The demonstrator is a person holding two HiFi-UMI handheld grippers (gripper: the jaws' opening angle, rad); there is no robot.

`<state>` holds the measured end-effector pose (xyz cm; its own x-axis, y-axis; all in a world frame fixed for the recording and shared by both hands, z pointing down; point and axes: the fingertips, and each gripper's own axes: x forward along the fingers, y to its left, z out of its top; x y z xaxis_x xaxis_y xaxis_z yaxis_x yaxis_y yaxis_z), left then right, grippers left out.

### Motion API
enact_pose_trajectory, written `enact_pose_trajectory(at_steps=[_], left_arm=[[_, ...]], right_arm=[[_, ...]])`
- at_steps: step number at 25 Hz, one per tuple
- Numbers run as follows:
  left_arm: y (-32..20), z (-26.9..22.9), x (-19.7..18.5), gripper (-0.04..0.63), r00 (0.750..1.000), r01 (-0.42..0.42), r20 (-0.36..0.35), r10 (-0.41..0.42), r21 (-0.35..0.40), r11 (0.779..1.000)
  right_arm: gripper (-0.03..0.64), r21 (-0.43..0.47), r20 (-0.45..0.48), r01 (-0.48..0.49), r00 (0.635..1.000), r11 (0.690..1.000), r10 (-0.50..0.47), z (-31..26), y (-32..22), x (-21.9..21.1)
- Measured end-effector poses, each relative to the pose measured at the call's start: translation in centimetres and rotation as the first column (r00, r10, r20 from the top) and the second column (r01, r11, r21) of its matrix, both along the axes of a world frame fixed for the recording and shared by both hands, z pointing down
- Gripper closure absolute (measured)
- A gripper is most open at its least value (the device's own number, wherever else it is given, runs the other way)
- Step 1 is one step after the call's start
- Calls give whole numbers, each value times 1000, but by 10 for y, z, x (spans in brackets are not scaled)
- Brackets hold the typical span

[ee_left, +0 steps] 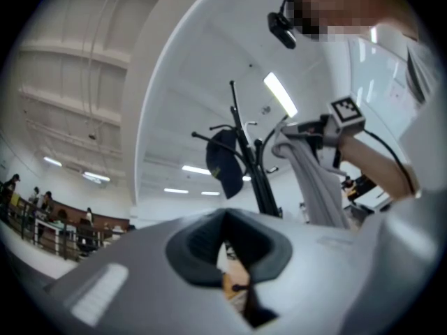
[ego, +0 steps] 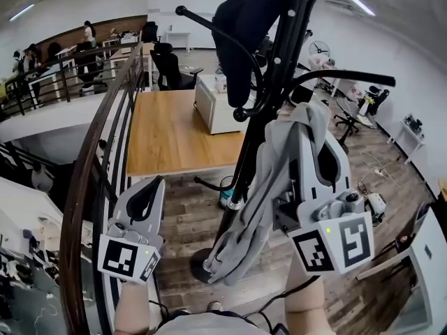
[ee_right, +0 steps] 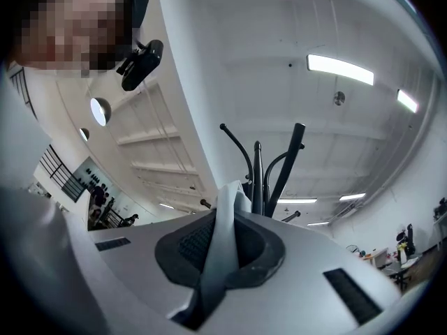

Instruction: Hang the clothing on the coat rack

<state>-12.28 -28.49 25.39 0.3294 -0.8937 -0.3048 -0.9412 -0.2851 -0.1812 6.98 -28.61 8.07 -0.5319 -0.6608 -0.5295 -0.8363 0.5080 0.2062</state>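
Clothing (ego: 255, 202), apparently lengthwise vertical, downward

Wooden table (ego: 174, 135) beside railing (ego: 105, 131); black chair (ego: 167, 65) behind; white cabinet (ego: 213, 107) adjoining.

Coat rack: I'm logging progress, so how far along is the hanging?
Done: a dark garment hangs on the coat rack. In hand: the right gripper is shut on a grey garment, held up beside the rack. To do: getting it onto a hook; the left gripper is shut, empty.
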Motion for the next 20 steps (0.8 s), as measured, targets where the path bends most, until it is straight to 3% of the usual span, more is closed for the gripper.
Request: enact_pose_trajectory(at_steps=[10,20], left_arm=[[2,1,-22,588,998,-67,-1,67,-2,998],[4,4,-33,588,993,-116,-15,116,6,993]], right_arm=[[609,12,-17,-46,999,999,46,-29,2,-31],[608,-12,-66,-93,994,996,92,-19,4,-61]])
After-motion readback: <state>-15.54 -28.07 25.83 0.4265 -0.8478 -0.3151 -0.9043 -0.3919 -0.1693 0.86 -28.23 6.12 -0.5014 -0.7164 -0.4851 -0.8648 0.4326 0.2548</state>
